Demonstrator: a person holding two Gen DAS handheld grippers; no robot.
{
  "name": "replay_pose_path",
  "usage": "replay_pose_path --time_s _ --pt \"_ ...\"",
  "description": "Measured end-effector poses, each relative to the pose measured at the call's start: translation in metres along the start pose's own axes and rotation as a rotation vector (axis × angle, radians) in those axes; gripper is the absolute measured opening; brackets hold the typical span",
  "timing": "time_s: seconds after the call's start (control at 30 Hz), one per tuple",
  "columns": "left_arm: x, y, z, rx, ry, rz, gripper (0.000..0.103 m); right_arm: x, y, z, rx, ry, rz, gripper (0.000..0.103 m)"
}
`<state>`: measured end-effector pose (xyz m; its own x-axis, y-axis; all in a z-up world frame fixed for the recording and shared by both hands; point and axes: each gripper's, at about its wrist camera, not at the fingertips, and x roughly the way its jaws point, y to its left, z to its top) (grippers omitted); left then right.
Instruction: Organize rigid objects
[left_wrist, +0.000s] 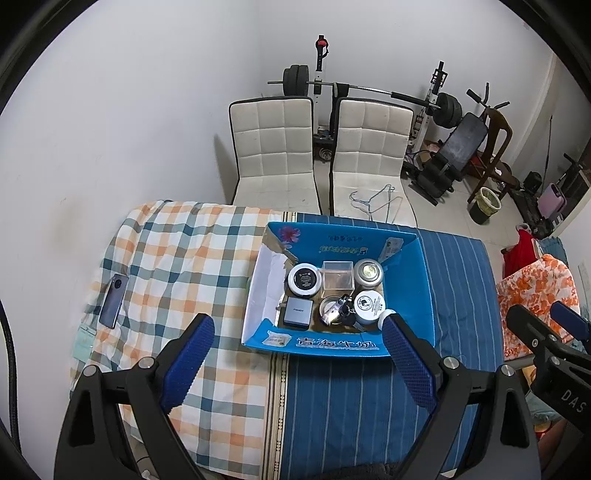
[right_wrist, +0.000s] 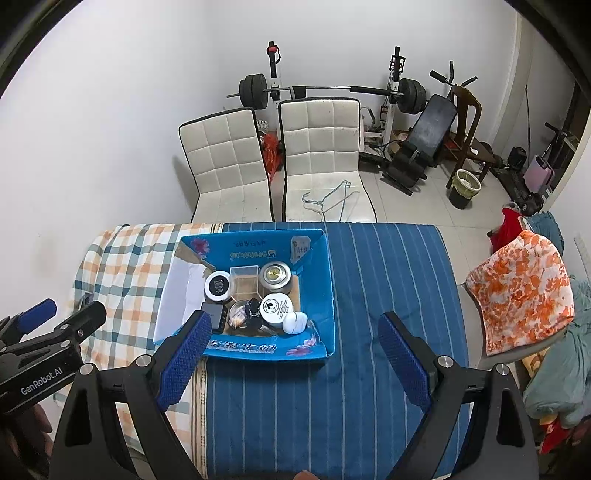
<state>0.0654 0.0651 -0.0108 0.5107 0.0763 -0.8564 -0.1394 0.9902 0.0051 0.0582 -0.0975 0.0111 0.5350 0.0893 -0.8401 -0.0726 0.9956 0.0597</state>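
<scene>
A blue cardboard box sits on the cloth-covered table. It holds several items: a black-and-white round tin, a clear plastic cube, a metal jar, a white round tin, a grey power adapter, keys and a white earbud case. My left gripper is open and empty, above the box's near edge. My right gripper is open and empty, just right of the box front. A phone lies on the checked cloth at left.
Checked cloth covers the table's left part, blue striped cloth the right. Two white chairs stand behind the table. Gym equipment fills the far corner. An orange-patterned cloth lies over a chair at right.
</scene>
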Motion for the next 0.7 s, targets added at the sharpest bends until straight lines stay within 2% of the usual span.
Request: replay_pose_path --time_s 0.7 --pt "-0.0009 0.0017 -0.0013 -0.009 0.002 0.006 0.093 0.0004 0.0017 -0.003 -0.02 0.003 -0.007 0.094"
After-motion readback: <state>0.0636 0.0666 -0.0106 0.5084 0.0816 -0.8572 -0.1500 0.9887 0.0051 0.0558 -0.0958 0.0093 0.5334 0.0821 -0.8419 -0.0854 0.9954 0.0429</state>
